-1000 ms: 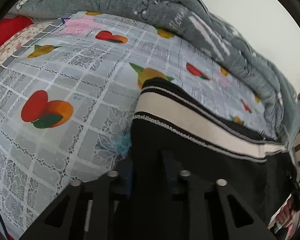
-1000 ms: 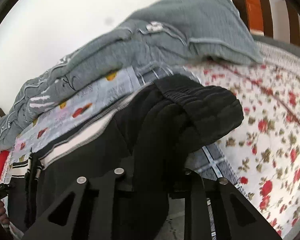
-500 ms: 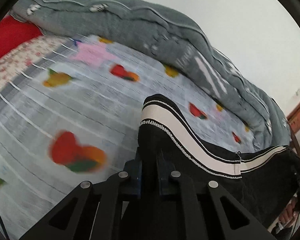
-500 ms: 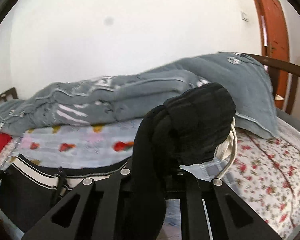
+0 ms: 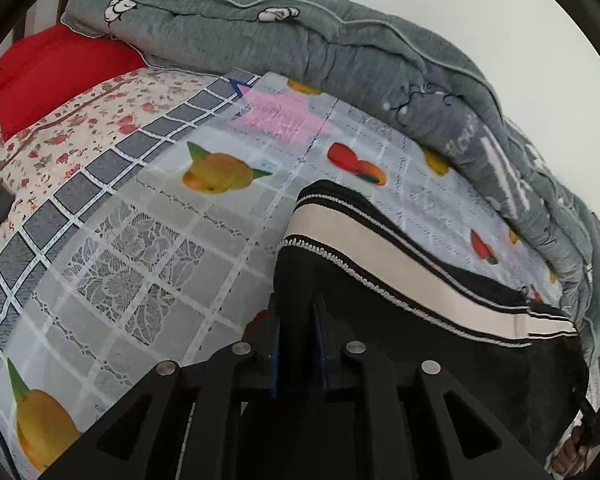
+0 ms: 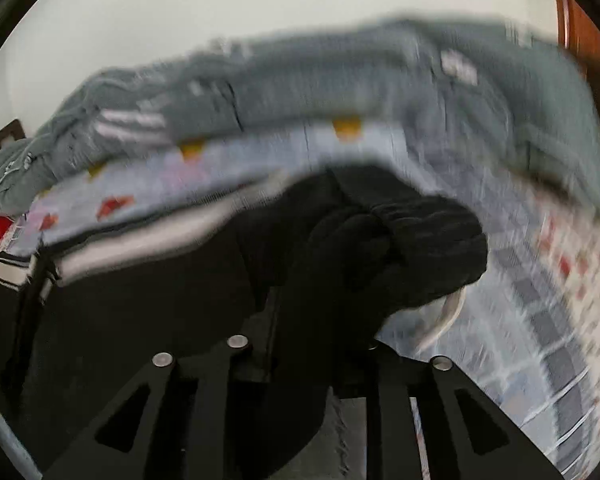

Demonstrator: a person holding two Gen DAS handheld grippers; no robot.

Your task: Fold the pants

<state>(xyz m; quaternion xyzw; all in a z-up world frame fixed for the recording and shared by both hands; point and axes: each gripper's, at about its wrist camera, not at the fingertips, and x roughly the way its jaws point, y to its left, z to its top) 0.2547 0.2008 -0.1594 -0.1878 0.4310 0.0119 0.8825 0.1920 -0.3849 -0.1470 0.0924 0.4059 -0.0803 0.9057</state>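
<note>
The black pants with a cream side stripe (image 5: 400, 276) hang between my two grippers over the bed. My left gripper (image 5: 296, 320) is shut on the hem end of a leg, with black cloth pinched between its fingers. My right gripper (image 6: 320, 320) is shut on the bunched black waistband (image 6: 416, 248), and a white drawstring (image 6: 448, 312) dangles beside it. The right wrist view is blurred by motion. The pants span from the waistband leftwards to the striped leg (image 6: 148, 236).
A fruit-print plastic sheet (image 5: 172, 248) covers the bed. A rolled grey quilt (image 5: 340, 52) runs along the far wall side. A red pillow (image 5: 56, 72) and floral bedsheet (image 5: 80, 128) lie at the left. A wooden headboard (image 6: 584, 40) stands at the right.
Both grippers lifted the pants, then came back down toward the bed. The left view now sits lower and closer to the sheet; the right is still moving fast.
</note>
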